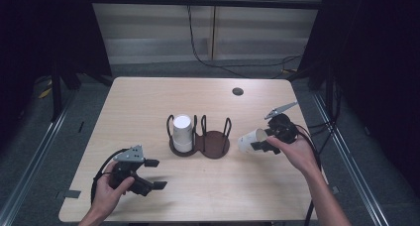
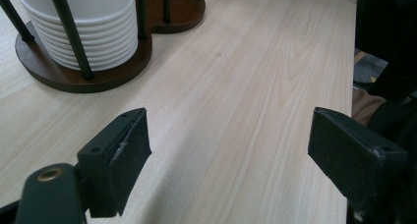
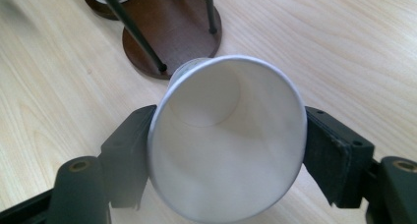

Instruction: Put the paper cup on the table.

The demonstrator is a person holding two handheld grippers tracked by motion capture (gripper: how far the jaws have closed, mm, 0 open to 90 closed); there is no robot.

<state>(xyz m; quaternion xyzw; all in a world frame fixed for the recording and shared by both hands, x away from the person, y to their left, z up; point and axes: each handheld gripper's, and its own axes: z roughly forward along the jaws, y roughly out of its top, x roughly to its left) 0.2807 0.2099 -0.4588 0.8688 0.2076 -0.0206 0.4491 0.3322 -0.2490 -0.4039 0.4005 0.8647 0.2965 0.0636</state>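
Observation:
A dark brown two-bay cup rack (image 1: 215, 144) stands at the table's middle. A stack of white paper cups (image 1: 182, 132) sits upside down in its left bay; the right bay's base (image 3: 172, 32) is bare. To the rack's right, my right gripper (image 1: 258, 139) is shut on a single white paper cup (image 1: 250, 141), held on its side above the table. The cup's open mouth (image 3: 226, 140) faces the camera, squeezed slightly oval between the jaws. My left gripper (image 1: 156, 174) rests at the front left, open with nothing in it (image 2: 228, 145). The stack (image 2: 88, 32) lies ahead of it.
A small dark round disc (image 1: 237, 91) is set into the table near its far edge. Cables (image 1: 208, 62) run across the floor beyond the table. The table's right edge (image 2: 351, 62) is close to my left gripper's right jaw.

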